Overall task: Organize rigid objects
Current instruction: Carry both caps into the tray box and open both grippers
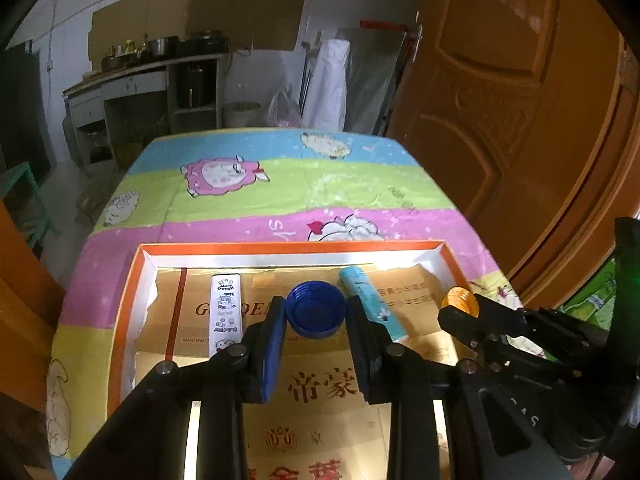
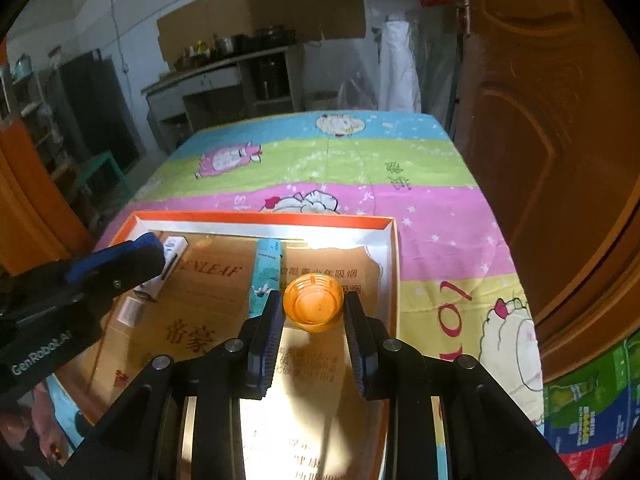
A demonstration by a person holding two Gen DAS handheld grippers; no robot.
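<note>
left wrist view showed the left gripper [image 1: 316, 316] clamping a round blue plastic cap [image 1: 316, 314] at frame centre, above the orange-rimmed cardboard box [image 1: 288, 246]. right gripper [image 2: 314, 308] clamped a round orange plastic cap [image 2: 313, 304]. carrying step; next seemingly lowering both caps inside and releasing.

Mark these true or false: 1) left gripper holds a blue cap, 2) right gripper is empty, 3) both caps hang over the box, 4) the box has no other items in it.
1) True: the left gripper is shut on the blue cap.
2) False: the right gripper is shut on the orange cap.
3) True: both are over the orange-rimmed box.
4) False: a white stick and a teal tube lie inside.
</note>
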